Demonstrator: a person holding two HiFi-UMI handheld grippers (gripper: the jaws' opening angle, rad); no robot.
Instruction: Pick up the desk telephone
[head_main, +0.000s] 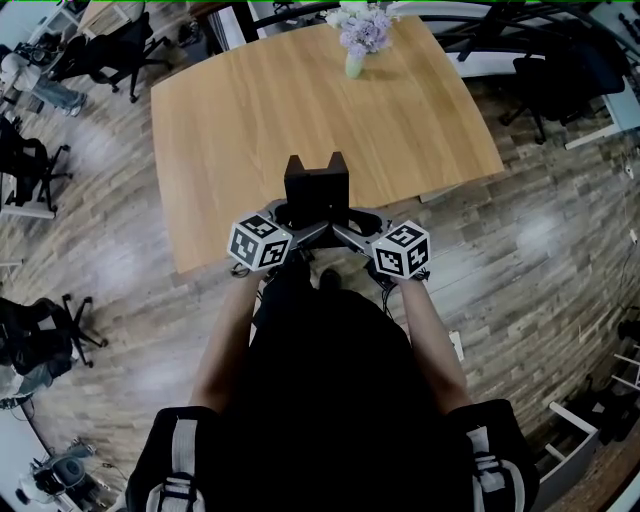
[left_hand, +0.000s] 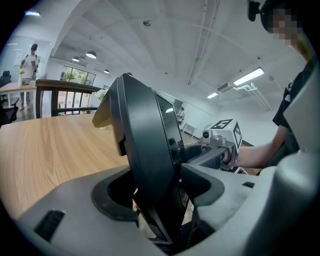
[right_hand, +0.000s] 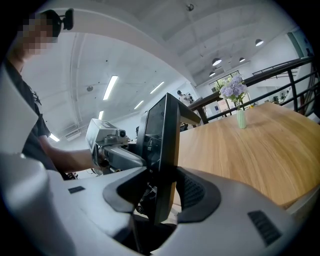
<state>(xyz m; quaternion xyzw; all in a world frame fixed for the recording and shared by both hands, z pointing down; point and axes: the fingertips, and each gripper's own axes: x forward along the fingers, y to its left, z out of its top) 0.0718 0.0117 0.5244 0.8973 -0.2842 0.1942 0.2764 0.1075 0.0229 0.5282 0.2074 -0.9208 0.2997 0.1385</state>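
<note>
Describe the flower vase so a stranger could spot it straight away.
Look at the big wooden table. Near its far edge stands a pale green vase of lilac flowers. The only other thing there is a boxy black desk telephone at the near edge.

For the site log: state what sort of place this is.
Probably an open-plan office: black swivel office chairs, a large light wooden table with a pale green vase of lilac flowers, and long ceiling strip lights.

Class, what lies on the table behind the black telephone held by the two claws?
Only bare wooden table, then a vase of purple flowers near the far edge. The telephone covers the strip of tabletop directly behind it.
</note>
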